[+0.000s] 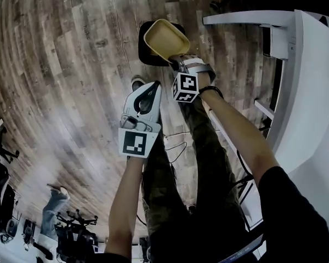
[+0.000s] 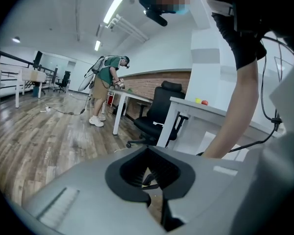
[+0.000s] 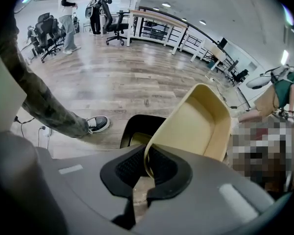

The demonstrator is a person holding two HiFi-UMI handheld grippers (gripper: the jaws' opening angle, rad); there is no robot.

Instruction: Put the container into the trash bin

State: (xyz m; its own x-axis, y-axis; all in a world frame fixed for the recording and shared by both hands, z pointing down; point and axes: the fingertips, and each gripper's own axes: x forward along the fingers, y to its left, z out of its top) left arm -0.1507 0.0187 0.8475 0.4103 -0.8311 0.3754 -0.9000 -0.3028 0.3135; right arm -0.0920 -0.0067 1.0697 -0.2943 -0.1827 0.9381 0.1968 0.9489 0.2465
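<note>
In the head view a tan, shallow container (image 1: 165,39) hangs tilted over a black trash bin (image 1: 145,52) that stands on the wooden floor. My right gripper (image 1: 179,63) points steeply down and is shut on the container's near rim. The right gripper view shows the container (image 3: 201,126) rising from the jaws, its thin rim pinched between the black pads, with the bin (image 3: 137,125) just below and behind it. My left gripper (image 1: 148,91) hovers to the left of the bin. In its own view the left gripper (image 2: 149,175) is shut with nothing in it.
A white desk (image 1: 312,92) runs along the right side, with cables on the floor beside it. My own legs and a shoe (image 1: 137,83) stand right by the bin. Farther off there are a person in green (image 2: 108,89), a black office chair (image 2: 157,114) and more desks.
</note>
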